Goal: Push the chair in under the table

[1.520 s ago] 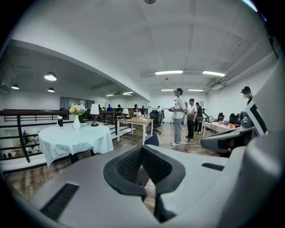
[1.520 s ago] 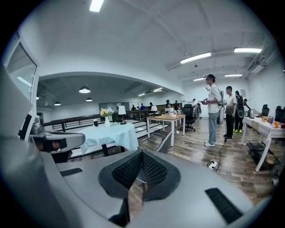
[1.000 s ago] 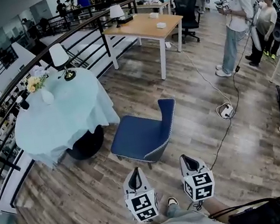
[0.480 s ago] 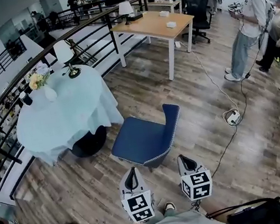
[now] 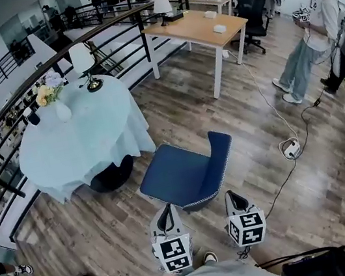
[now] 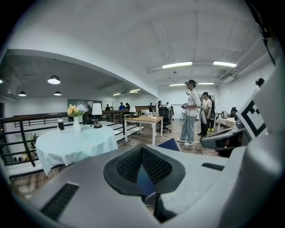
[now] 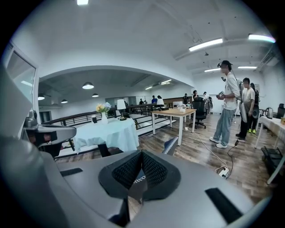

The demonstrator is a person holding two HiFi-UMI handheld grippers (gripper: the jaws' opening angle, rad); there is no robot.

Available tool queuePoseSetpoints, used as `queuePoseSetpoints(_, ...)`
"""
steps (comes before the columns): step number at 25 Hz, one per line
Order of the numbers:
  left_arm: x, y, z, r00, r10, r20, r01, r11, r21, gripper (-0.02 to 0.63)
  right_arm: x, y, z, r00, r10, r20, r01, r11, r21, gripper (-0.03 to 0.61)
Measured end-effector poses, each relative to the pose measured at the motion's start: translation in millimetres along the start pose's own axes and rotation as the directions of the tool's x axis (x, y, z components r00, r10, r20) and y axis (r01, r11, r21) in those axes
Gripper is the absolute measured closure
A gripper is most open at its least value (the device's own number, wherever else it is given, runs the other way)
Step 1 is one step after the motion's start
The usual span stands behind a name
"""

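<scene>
Head view: the blue chair [image 5: 189, 176] stands on the wood floor [image 5: 111, 237] just beside the round cloth-covered table [image 5: 81, 143], not under it. The left gripper [image 5: 165, 209] and right gripper [image 5: 229, 195] hover near its closest edge.

Left gripper view: the fingers [image 6: 129, 167] are together, holding nothing.

Right gripper view: the fingers [image 7: 127, 171] are likewise together, with the chair ahead.

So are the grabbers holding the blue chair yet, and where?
No, nothing is held. The left gripper and the right gripper are both shut and empty, pointing at the blue chair.
</scene>
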State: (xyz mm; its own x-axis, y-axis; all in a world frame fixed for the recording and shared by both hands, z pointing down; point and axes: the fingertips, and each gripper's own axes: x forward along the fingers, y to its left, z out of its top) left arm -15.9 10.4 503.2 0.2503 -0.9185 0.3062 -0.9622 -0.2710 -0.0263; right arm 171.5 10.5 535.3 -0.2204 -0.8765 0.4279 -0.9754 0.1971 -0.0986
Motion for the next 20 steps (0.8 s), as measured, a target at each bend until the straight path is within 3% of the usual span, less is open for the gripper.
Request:
queuePoseSetpoints(5,33.9,30.8,10.6,1.000,-0.030,-0.001,0.030,0.999,0.015,0.615,40.3,13.1,17.3,1.000,-0.026,0.006,0.025,0.998,0.053,0.561)
queuePoseSetpoints(14,87.0,78.1,39.7,0.997,-0.067,0.031,0.067,0.998,0.016,0.615,102.1,47.1,55.3,0.999,-0.017,0.027,0.017,1.000,0.015,0.561)
queuePoseSetpoints(20,114.1,94.0,45.9,0.994,-0.105,0.027,0.105,0.995,0.003,0.615,120.8,46.5,64.4,0.998,-0.069,0.008,0.069,0.997,0.023,0.561)
